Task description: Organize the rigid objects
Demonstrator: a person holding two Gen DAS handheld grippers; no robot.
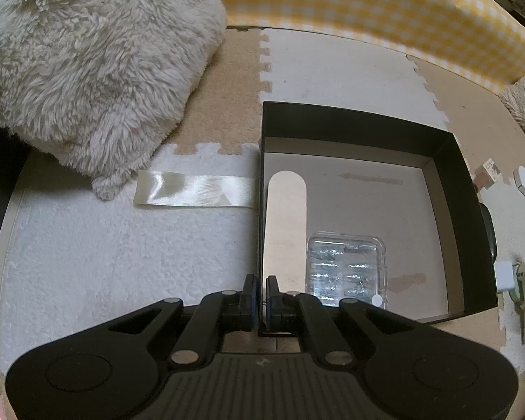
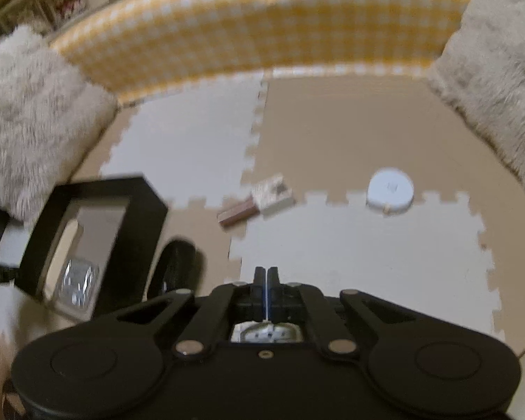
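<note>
We see a black box (image 1: 465, 189) lined pale beige, holding a clear plastic case (image 1: 346, 266); at ten o'clock a cream shaggy cushion (image 1: 87, 70), at twelve a yellow-and-white gingham panel (image 1: 385, 10); beige and white puzzle mats (image 2: 350, 255); a white round disc (image 2: 390, 190); a satin ivory ribbon (image 1: 196, 189)

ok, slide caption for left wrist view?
Left hand-held gripper clamped on black box wall; clear plastic case lies inside.

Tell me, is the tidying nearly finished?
Partly. The clear plastic case already lies inside the black box. The left gripper is clamped on the box's wall, steadying it. The right gripper is shut and holds nothing. The white disc and the small packet wait on the mat.
</note>
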